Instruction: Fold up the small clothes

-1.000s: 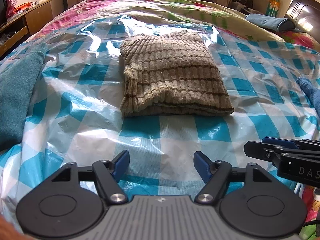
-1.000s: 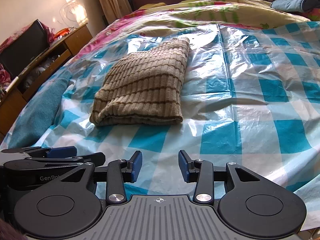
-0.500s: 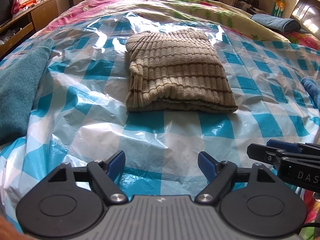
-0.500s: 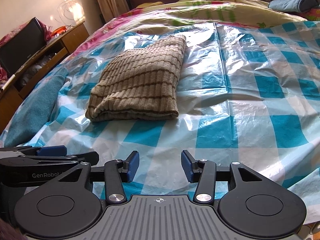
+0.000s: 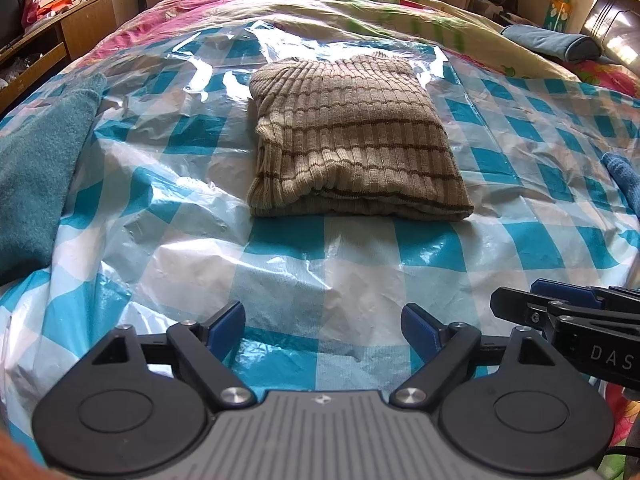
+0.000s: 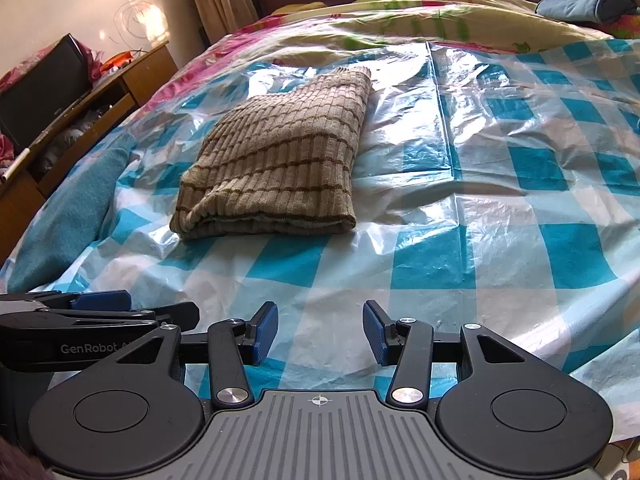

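A tan ribbed sweater with thin brown stripes [image 5: 352, 140] lies folded into a compact rectangle on the blue-and-white checked plastic sheet [image 5: 280, 280] that covers the bed. It also shows in the right wrist view [image 6: 276, 172]. My left gripper [image 5: 324, 324] is open and empty, near the bed's front edge, well short of the sweater. My right gripper [image 6: 320, 332] is open and empty, to the right of the left one and also short of the sweater. Each gripper shows at the edge of the other's view.
A teal towel [image 5: 36, 168] lies on the bed's left side. A blue cloth [image 5: 624, 176] pokes in at the right edge. A blue rolled pillow [image 5: 552, 42] lies at the far right. A wooden cabinet [image 6: 80, 120] stands left of the bed.
Both grippers have drawn back a little from the sweater and their jaws have opened wider. The sweater has not moved.
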`<state>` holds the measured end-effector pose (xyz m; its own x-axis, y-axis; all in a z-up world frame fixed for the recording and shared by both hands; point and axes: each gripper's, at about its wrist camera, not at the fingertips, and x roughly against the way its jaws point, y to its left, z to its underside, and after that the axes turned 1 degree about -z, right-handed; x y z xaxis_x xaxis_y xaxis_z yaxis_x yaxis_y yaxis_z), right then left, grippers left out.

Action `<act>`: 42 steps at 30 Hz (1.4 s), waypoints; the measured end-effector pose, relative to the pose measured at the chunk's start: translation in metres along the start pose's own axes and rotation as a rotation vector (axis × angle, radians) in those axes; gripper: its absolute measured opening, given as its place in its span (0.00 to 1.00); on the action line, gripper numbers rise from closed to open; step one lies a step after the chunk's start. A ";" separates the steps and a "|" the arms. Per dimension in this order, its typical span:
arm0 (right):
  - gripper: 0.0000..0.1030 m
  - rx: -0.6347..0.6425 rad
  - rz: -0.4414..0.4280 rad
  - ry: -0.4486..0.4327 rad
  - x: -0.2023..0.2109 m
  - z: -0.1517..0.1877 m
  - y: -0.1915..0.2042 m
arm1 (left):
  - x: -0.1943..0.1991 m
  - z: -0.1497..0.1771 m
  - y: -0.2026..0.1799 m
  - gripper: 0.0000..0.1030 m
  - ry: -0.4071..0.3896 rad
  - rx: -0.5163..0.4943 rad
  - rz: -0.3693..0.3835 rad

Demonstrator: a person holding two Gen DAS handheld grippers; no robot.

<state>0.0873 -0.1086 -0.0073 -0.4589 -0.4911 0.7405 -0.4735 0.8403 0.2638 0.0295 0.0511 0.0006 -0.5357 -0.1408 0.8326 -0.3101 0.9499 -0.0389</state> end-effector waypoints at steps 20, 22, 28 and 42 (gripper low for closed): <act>0.56 0.003 0.013 -0.002 0.000 0.006 0.001 | 0.000 0.003 -0.001 0.91 0.007 0.004 -0.001; 0.56 0.001 0.015 0.000 -0.001 0.006 0.001 | 0.001 0.003 -0.001 0.91 0.007 0.004 -0.001; 0.56 0.002 0.017 0.003 -0.002 0.006 -0.001 | 0.000 0.003 0.000 0.91 0.005 0.005 -0.002; 0.62 0.007 0.026 0.002 -0.001 0.011 0.001 | 0.002 0.006 -0.006 0.91 0.010 -0.014 -0.025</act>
<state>0.0793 -0.1096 -0.0146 -0.4699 -0.4687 0.7480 -0.4670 0.8511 0.2399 0.0257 0.0440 -0.0009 -0.5201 -0.1624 0.8385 -0.3127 0.9498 -0.0100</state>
